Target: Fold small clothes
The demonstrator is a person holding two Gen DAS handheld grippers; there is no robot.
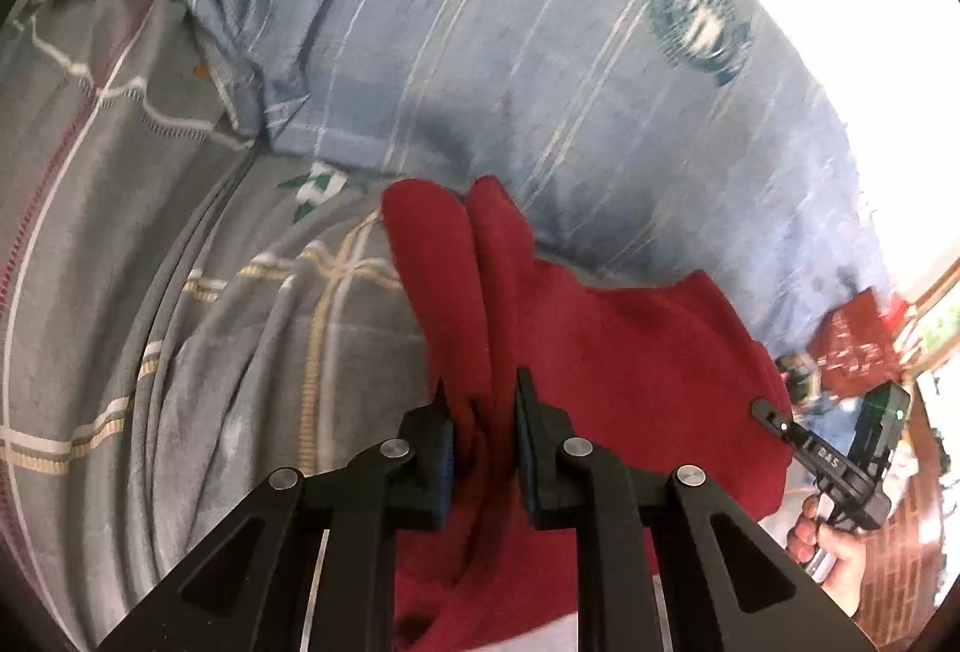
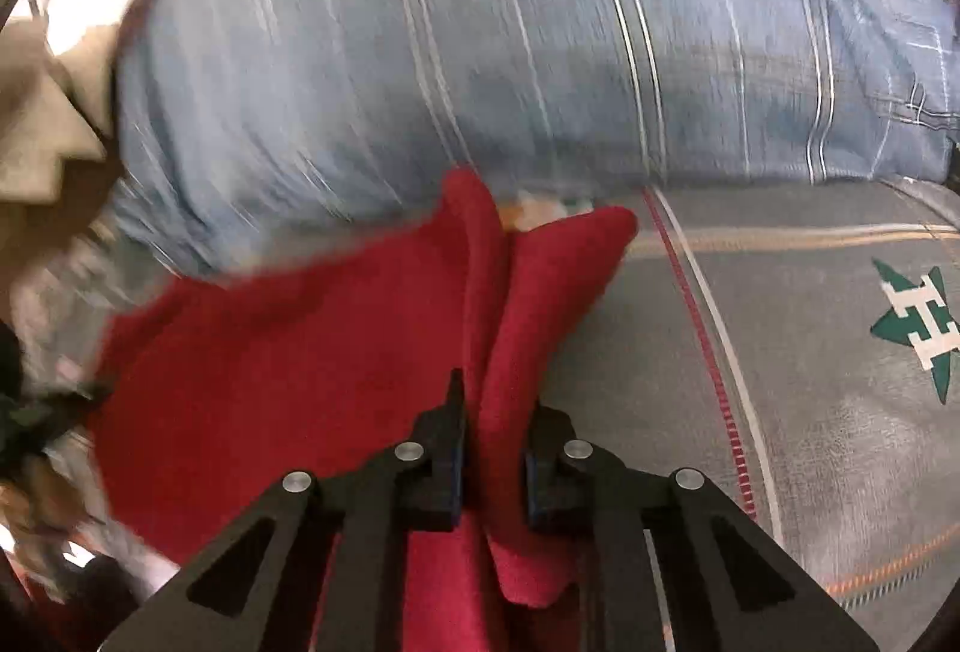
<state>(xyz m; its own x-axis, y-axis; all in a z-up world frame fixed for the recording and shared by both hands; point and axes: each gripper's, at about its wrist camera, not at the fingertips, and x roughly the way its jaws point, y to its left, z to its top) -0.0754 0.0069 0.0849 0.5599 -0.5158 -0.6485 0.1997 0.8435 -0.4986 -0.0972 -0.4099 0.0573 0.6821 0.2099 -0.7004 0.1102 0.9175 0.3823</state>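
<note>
A small red fleece garment [image 1: 630, 352] hangs stretched between both grippers above the bed. My left gripper [image 1: 483, 400] is shut on one bunched corner of it, folds sticking up past the fingertips. My right gripper [image 2: 495, 412] is shut on the other corner of the red garment [image 2: 270, 352], with a doubled flap poking forward between the fingers. In the left wrist view the right gripper [image 1: 774, 415] shows at the far right, held by a hand, its tip at the garment's edge.
A grey checked bedsheet [image 1: 150, 262] with a green star print [image 2: 918, 328] lies below. A large blue striped pillow or duvet [image 1: 510, 52] lies behind the garment, also in the right wrist view [image 2: 540, 52]. A red patterned item [image 1: 858, 346] sits far right by the bed's edge.
</note>
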